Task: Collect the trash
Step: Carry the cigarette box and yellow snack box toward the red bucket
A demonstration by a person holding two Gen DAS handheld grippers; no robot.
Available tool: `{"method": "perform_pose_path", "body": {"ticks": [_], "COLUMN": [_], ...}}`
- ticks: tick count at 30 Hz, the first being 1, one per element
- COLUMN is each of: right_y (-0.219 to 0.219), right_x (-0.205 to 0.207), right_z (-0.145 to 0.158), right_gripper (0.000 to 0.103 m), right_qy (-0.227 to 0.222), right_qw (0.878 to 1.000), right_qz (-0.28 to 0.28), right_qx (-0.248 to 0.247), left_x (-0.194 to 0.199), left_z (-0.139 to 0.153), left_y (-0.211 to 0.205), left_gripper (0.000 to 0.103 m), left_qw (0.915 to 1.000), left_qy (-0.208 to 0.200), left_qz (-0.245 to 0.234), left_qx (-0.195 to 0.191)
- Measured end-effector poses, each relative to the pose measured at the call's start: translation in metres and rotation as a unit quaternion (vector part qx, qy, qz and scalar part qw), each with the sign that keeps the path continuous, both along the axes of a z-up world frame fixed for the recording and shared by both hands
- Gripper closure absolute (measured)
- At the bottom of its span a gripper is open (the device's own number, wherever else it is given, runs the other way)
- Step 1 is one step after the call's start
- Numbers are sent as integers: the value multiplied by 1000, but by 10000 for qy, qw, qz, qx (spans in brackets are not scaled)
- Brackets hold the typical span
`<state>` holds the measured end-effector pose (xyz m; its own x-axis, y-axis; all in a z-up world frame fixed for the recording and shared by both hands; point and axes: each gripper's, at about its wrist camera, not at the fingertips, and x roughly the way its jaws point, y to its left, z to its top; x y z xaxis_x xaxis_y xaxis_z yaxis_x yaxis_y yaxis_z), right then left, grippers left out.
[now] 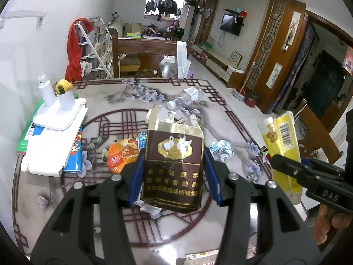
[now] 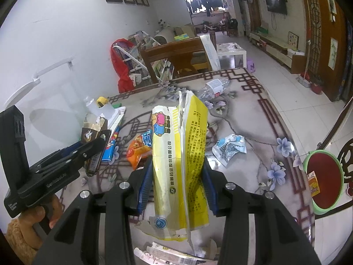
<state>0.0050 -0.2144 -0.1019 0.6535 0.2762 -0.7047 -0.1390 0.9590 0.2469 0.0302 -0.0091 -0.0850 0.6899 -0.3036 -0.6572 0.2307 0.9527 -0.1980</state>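
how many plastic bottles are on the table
1: a crushed clear plastic bottle lying on its side at the table's far end. Others may be hidden behind the held boxes.

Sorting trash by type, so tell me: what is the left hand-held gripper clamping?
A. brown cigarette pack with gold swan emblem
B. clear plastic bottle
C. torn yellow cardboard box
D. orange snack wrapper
A: the left hand-held gripper has its blue pads against both sides of the brown cigarette pack with gold swan emblem.

Left gripper [image 1: 174,172] and right gripper [image 2: 177,183] both clamped, held side by side

Bright daylit room, strong fisheye edge distortion.
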Motion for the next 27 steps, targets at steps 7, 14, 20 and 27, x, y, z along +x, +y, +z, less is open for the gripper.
{"method": "perform_pose_path", "body": {"ticks": [7,14,20,27], "right_y": [-6,-16,-37,-76], "right_x": [0,1,0,5], "right_z": [-4,-7,-8,-5], "right_gripper": [62,62,61,61], "right_qy": [60,151,198,189], "right_qw": [10000,9998,9997,9996], "right_qz": [12,-26,-90,-107], "right_qx": [50,81,89,161], "left_x": [-1,2,8,9], "left_z": [-5,-11,-13,-8], "left_y": [-6,-19,-39,-78], "left_gripper": [55,55,55,55], "left_qw": [10000,9998,9997,9996], "left_qy": [95,188,233,176], "left_qz": [3,-41,-75,-136], "left_qx": [18,82,89,157]}}
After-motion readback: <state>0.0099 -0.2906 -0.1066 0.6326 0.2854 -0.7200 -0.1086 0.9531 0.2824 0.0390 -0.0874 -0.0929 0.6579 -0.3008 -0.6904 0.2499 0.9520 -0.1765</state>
